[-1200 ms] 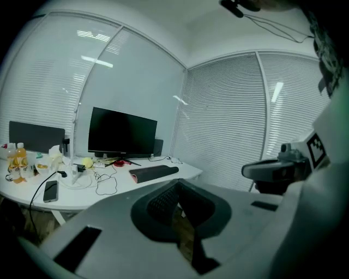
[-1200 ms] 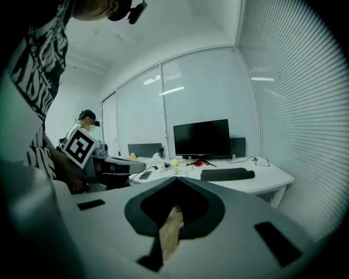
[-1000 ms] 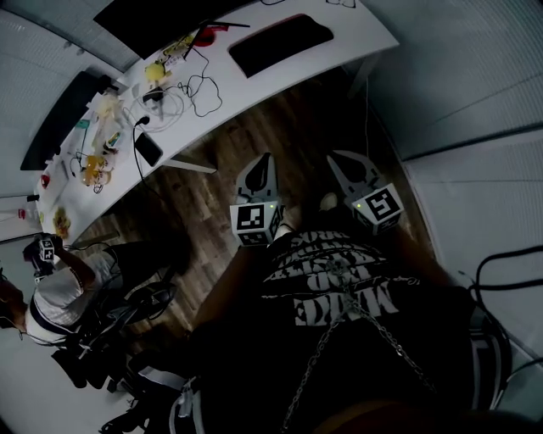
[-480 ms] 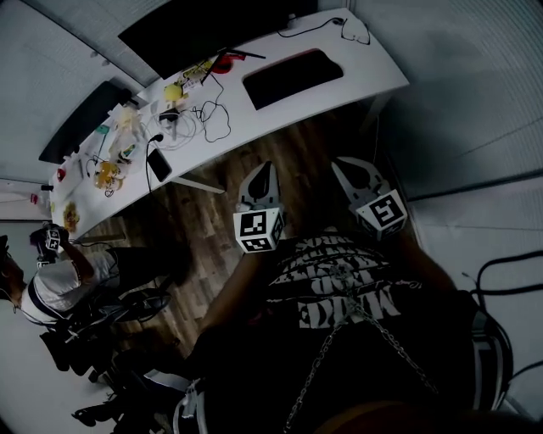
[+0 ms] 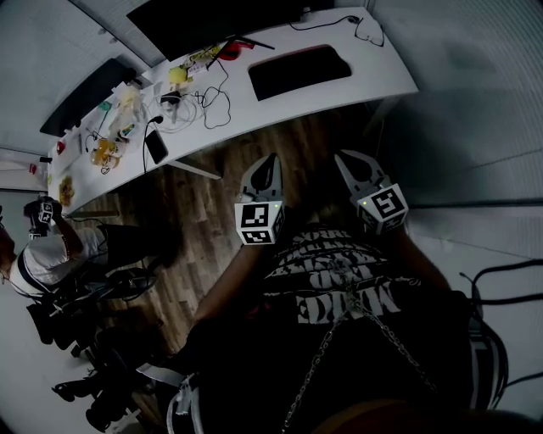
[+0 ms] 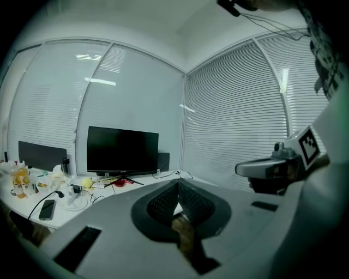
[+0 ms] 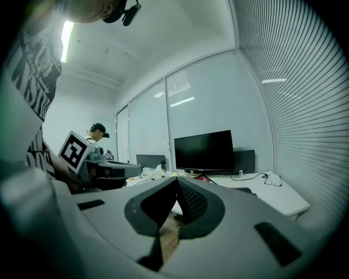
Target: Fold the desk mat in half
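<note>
The black desk mat point(image 5: 299, 72) lies flat on the right part of the white desk point(image 5: 382, 72), in front of a large monitor point(image 5: 212, 21). Both grippers hang in the air over the wooden floor, well short of the desk and touching nothing. My left gripper point(image 5: 270, 161) is shut and empty, its jaws point(image 6: 177, 188) meeting in a point. My right gripper point(image 5: 346, 157) is also shut and empty, beside the left one. In the right gripper view a dark sliver of the mat point(image 7: 244, 190) shows past the gripper point(image 7: 175, 182).
Left of the mat, the desk holds tangled cables point(image 5: 195, 97), a phone point(image 5: 155, 146), a yellow ball point(image 5: 176, 75) and small clutter. A second dark screen point(image 5: 85, 93) stands farther left. A seated person point(image 5: 38, 263) is at the far left. Blinds line the walls.
The head view has shifted, so the desk and mat now sit farther right in the picture. Both grippers stay shut, side by side in front of the body.
</note>
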`<state>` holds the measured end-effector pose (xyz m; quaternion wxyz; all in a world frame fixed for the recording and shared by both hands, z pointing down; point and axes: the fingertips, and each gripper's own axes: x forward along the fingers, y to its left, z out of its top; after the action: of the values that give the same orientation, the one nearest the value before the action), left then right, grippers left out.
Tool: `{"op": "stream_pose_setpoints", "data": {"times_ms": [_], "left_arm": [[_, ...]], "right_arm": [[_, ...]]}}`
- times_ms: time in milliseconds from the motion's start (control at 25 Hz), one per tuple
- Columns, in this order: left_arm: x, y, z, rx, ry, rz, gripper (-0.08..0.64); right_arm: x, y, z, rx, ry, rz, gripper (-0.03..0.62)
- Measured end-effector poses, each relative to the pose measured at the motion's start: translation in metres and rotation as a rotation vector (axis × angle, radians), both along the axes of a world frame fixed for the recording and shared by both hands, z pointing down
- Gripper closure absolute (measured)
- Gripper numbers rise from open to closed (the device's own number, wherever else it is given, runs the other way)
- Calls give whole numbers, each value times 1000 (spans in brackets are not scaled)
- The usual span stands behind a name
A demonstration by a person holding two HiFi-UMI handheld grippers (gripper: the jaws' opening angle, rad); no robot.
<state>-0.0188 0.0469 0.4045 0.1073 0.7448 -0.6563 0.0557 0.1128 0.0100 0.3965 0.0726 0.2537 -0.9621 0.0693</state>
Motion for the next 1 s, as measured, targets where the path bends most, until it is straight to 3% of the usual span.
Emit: {"op": "stream_pose_setpoints", "data": {"times_ms": [320,640,840,1000], "left_arm": [[-1,-27,21,-53,34,39,552],[4,-106,29,-65,67,148,552],[2,-158,30,-49,68,240,552],[-21,-198,28,-31,81,248,552]], "right_arm": [[-5,-18,21,-50,39,14,592],[3,-72,34,-110,105,128,592],[-8,-106,32,-83,108,201,592],[-16,-142,26,-59,115,261,592]]}}
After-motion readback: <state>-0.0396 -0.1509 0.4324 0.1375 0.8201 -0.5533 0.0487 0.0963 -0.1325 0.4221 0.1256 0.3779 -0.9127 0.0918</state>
